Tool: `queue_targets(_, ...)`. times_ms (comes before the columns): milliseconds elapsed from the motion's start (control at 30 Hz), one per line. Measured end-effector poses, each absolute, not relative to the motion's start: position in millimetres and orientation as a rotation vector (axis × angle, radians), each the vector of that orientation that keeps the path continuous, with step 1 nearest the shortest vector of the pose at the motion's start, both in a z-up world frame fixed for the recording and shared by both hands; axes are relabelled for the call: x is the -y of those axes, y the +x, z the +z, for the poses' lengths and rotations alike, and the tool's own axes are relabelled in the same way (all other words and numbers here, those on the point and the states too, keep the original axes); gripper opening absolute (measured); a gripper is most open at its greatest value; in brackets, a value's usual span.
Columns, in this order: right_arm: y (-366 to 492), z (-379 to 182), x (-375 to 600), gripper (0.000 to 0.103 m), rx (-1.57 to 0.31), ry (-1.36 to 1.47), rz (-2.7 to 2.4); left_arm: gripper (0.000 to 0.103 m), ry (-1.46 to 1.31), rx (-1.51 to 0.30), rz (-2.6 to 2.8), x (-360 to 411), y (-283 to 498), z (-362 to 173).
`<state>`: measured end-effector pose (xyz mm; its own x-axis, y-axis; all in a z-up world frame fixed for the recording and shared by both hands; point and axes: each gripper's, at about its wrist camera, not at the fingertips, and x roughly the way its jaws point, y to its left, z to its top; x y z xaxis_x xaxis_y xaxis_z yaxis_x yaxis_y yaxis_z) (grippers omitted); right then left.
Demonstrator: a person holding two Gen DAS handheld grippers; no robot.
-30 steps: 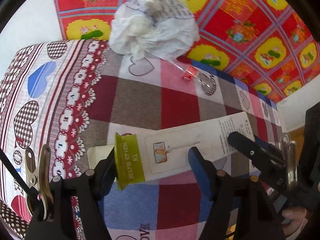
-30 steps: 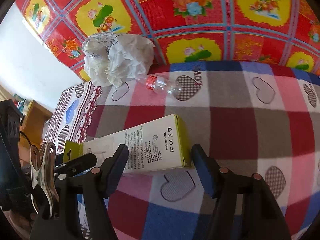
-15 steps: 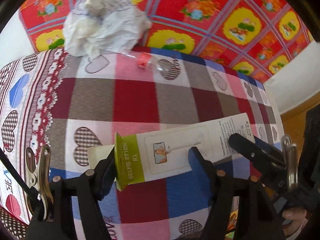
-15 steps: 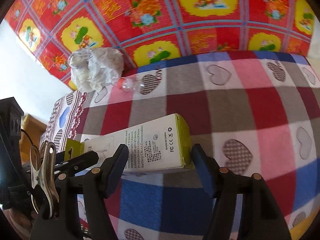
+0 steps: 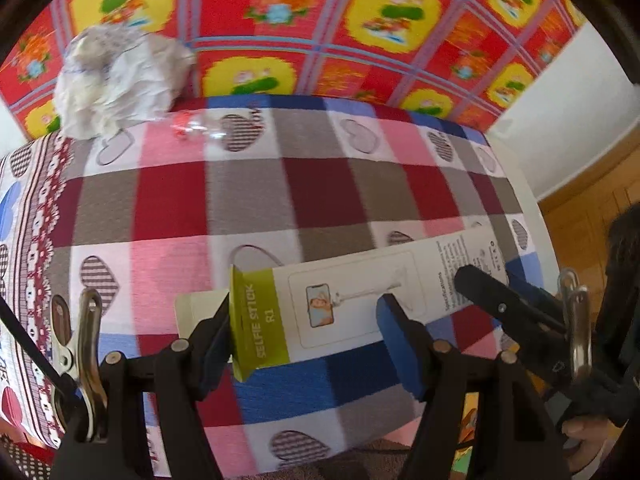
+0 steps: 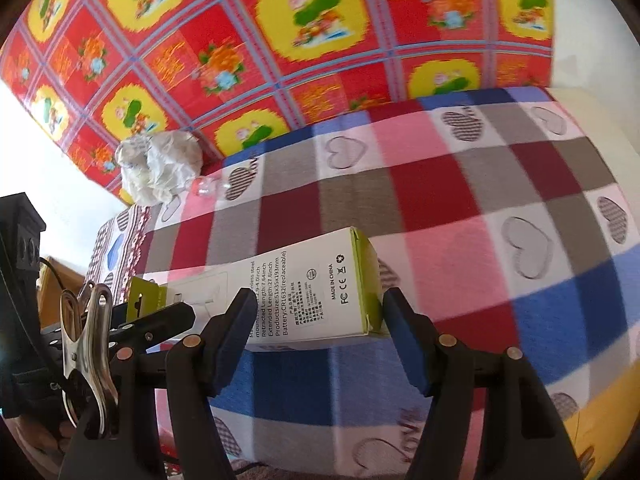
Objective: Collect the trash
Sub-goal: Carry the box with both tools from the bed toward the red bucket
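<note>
Two grippers, left gripper [image 5: 306,330] and right gripper [image 6: 320,330], each clamp one end of selfie stick box [image 5: 360,300] above checked blanket [image 5: 248,200]; crumpled paper [image 5: 116,84] far off.

crumpled paper [image 5: 116,84] beside probable bottle [image 5: 192,130], on bed [image 5: 248,196]

Box [image 5: 360,292] white with lime-green end band, white lettering on the green, black print, small phone picture. Blanket [image 5: 248,196] checked in dark red, grey-brown, pink, white and blue, with striped and outlined hearts; side border white flowers on maroon, blue hearts. Backing cloth [image 5: 320,28] red with blue-lilac grid lines, yellow panels holding green and pink motifs, orange flowers. Crumpled paper [image 5: 116,84] white with faint dark marks. Bottle [image 5: 192,128] clear, red label. Left gripper [image 5: 306,344] and right gripper [image 6: 320,344] black, blue pads.
</note>
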<state>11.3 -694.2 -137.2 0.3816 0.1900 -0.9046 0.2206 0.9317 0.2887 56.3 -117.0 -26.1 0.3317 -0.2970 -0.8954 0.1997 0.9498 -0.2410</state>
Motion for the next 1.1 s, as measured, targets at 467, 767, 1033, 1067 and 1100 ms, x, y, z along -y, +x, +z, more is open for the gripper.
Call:
queue_targets(467,-49,-113,766,0.068,-1.131,0.435,-0.137,0.071,-0.018,-1.181,-0.428,203,23,-18)
queue_targets(767,-88,-98,809,0.068,-1.099,0.456,-0.196,0.071,0.018,-1.180,-0.476,257,0,-12)
queue_targets(1033,-119,-91,848,0.068,-1.083,0.463,-0.229,0.071,0.040,-1.169,-0.505,307,-19,-12)
queue_targets(1067,-122,-91,854,0.068,-1.081,0.464,-0.235,0.071,0.041,-1.170,-0.507,312,-21,-12)
queue_targets(1100,-126,-90,860,0.068,-1.080,0.464,-0.241,0.071,0.042,-1.171,-0.512,319,-22,-13)
